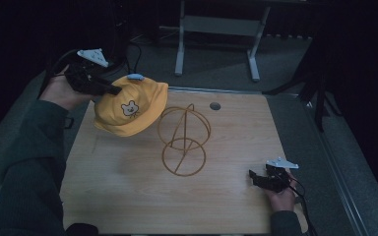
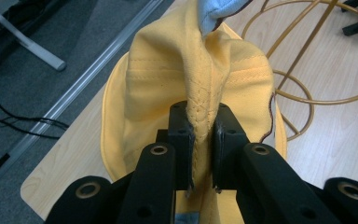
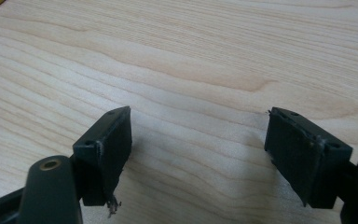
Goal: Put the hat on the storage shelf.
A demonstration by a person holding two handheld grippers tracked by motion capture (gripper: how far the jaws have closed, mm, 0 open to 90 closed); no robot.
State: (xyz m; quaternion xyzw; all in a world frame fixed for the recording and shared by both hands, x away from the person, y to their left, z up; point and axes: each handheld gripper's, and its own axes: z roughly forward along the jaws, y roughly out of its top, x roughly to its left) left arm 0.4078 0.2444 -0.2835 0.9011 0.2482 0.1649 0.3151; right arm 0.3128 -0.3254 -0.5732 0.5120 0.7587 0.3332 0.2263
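A yellow child's cap (image 1: pixel 128 105) with a small bear face and a blue top button hangs above the table's far left, just left of a gold wire stand (image 1: pixel 183 140). My left gripper (image 1: pixel 112 90) is shut on a fold of the cap (image 2: pixel 200 70); its jaws pinch the cloth between the pads, seen close in the left gripper view (image 2: pixel 201 122). The wire stand (image 2: pixel 303 60) lies beyond the cap there. My right gripper (image 1: pixel 254 178) rests low at the table's near right, and in the right gripper view (image 3: pixel 198 133) its jaws stand wide apart over bare wood.
The wooden table (image 1: pixel 128 196) has a round cable hole (image 1: pixel 215 105) near its far edge. Grey floor, cables and a metal desk frame (image 1: pixel 216 29) lie beyond the table. A metal rail runs along the table's far side (image 2: pixel 98 65).
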